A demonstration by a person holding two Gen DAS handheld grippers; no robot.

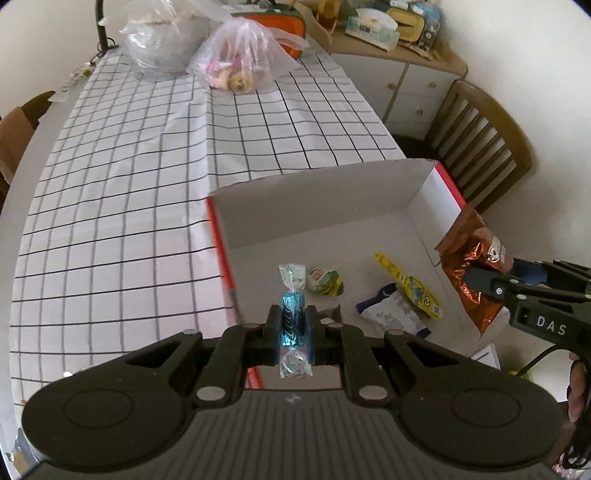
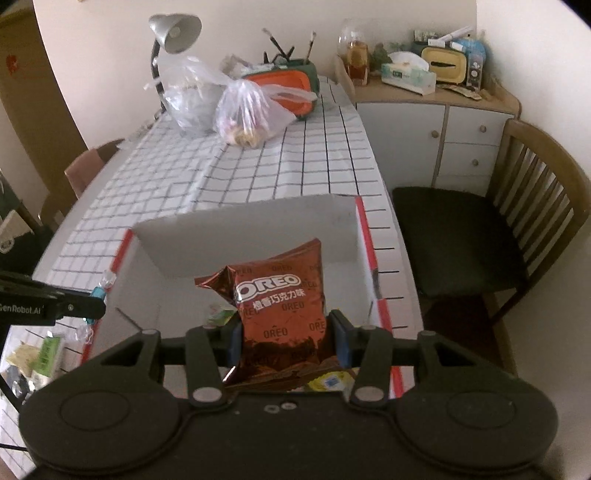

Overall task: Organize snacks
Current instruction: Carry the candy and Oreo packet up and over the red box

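My left gripper (image 1: 292,322) is shut on a blue wrapped candy (image 1: 292,317), held over the near left edge of an open cardboard box (image 1: 314,206) with red rims. My right gripper (image 2: 287,334) is shut on a brown Oreo packet (image 2: 280,306), held upright over the box's right side; the packet also shows in the left wrist view (image 1: 472,273). On the box floor lie a green-white snack (image 1: 327,281), a yellow packet (image 1: 410,286) and a white-blue packet (image 1: 389,312). The candy also shows in the right wrist view (image 2: 100,290).
The box (image 2: 243,229) sits on a checked tablecloth (image 1: 129,184). Two plastic bags (image 1: 243,59) and an orange-green case (image 2: 284,86) stand at the far end, with a lamp (image 2: 173,33). A wooden chair (image 2: 480,229) and a cabinet (image 2: 436,129) are to the right. Loose snacks (image 2: 40,354) lie left of the box.
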